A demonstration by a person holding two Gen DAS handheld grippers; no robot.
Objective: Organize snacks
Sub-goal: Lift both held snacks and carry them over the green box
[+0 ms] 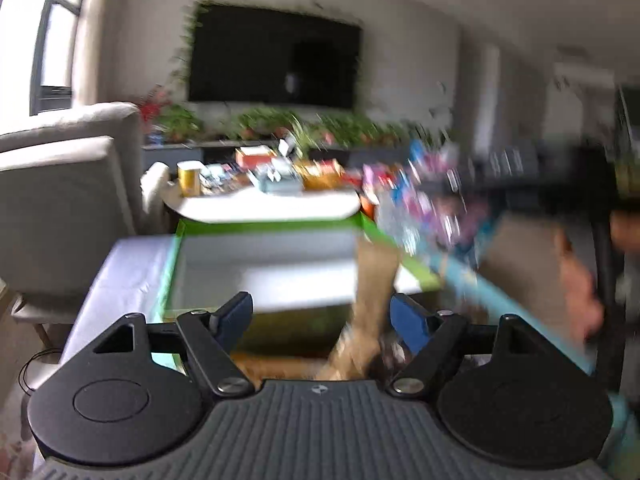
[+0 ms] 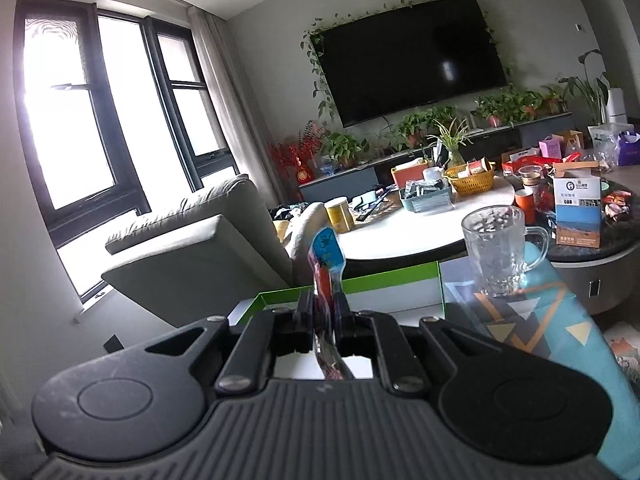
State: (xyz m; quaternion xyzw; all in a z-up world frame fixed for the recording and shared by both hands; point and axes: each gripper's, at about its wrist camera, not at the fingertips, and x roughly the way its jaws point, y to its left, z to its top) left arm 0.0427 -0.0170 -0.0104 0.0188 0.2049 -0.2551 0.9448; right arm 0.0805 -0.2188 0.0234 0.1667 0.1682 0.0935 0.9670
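Pinched between the two black fingers of the right gripper is a thin snack packet, blue on top and red lower down. It is held up on its edge above a green-edged box with a white inside. The print on the packet is too small to be read. Just to the right of the box, a glass mug is seen standing on a patterned cloth.

The left gripper is held wide apart, and nothing is gripped by it. Between its blue pads a brown packet is seen, very blurred.

Farther back, a round white table is crowded with boxes, a yellow tin and a yellow basket. A big dark TV is hung on the far wall.
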